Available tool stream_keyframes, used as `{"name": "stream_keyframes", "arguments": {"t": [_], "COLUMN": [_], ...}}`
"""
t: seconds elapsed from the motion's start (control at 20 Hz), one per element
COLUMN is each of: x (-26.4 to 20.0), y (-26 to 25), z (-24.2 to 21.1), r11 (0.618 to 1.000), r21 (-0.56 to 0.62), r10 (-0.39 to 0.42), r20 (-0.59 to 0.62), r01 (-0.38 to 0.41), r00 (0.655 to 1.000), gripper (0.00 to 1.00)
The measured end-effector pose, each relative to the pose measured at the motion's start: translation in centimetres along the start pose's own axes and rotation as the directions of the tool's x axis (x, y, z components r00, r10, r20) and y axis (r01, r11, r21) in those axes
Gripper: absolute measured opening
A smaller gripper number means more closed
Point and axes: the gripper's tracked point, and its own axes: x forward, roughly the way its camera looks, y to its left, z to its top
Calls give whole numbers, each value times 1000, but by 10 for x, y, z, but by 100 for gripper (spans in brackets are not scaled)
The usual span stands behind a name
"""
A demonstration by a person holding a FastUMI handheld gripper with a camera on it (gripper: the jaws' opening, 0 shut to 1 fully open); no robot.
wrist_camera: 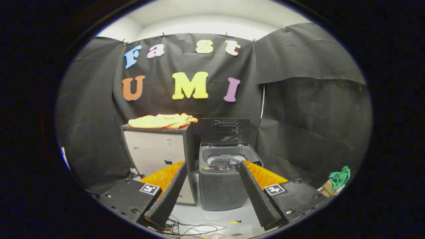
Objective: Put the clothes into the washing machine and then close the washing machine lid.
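Tongs [212,181] spread wide and holding nothing hang well short of the orange clothes [162,121] heaped on the cabinet [154,149] far left of the open-lidded washing machine [222,179] (a shallow pinch could let loose fabric slip or snag the cabinet's edge).

a makeshift recording booth, not a home: black cloth [298,109] pinned up as walls across the back and right of the frame, a pale ceiling [206,20] at the top, loose cables [189,229] on the floor at bottom centre, a small washing machine [225,172] beside a cabinet [156,152] at centre.
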Motion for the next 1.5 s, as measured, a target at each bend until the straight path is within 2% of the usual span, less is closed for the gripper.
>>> {"name": "stream_keyframes", "arguments": {"t": [1.0, 1.3, 1.5], "x": [1, 23, 53], "y": [0, -2, 1], "z": [3, 36, 80], "r11": [1000, 1000, 1000], "r21": [12, -1, 16], "r10": [-6, -20, -9], "r20": [-4, 0, 16], "r01": [6, 20, 9], "r00": [1000, 1000, 1000], "gripper": [100, 100, 100]}}
